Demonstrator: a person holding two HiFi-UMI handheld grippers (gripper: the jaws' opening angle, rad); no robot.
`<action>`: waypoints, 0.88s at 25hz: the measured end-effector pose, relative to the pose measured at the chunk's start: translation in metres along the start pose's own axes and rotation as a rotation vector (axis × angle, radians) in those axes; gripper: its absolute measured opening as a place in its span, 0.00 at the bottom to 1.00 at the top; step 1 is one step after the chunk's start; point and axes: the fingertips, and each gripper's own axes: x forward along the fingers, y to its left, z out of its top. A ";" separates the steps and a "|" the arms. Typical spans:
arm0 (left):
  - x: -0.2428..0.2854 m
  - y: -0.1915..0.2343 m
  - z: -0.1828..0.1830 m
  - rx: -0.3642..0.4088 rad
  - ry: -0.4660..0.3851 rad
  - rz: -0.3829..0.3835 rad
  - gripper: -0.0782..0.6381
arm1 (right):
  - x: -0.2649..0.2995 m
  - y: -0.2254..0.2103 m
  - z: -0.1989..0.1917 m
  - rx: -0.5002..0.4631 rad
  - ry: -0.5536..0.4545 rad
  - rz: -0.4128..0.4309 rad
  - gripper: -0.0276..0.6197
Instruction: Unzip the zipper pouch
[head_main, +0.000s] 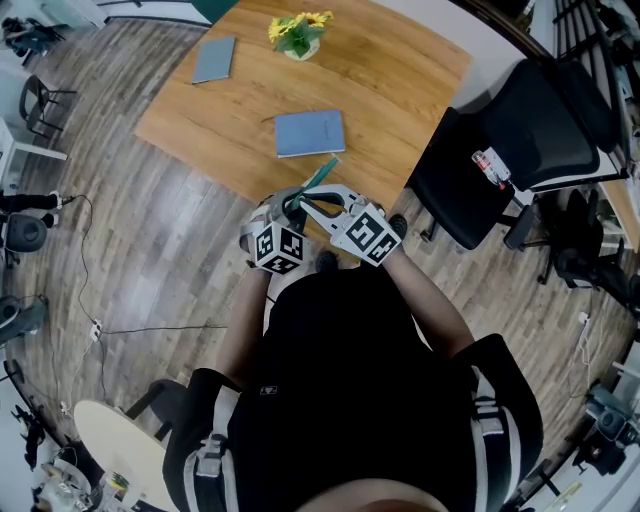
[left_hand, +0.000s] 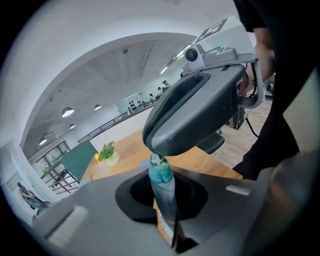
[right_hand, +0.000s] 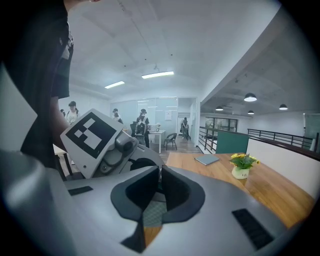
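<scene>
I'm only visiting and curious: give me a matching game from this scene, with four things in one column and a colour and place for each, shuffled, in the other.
Things:
1. pouch
2. flowers
3. nearer notebook
4. chair

Colour and place:
A. black, on the floor beside the table
B. teal, clamped in the left gripper
C. yellow, at the table's far edge
D. blue-grey, flat on the table

Pairs: 1-B, 2-C, 3-D, 4-A

Both sets of jaws closed, tip to tip.
L grey two-jaw gripper (left_hand: 162, 200) clamps teal fabric pouch (left_hand: 162, 176); R grey two-jaw gripper (left_hand: 157, 152) pinches its top end.
</scene>
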 end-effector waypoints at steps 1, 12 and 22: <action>0.000 0.000 0.000 -0.001 -0.001 0.001 0.11 | 0.000 0.000 0.000 -0.002 0.000 0.001 0.08; -0.002 0.004 0.001 -0.018 -0.019 0.005 0.11 | 0.001 -0.001 0.004 0.004 -0.011 -0.018 0.06; -0.002 0.004 0.001 -0.024 -0.037 -0.003 0.11 | 0.001 -0.005 0.005 0.022 0.015 -0.055 0.05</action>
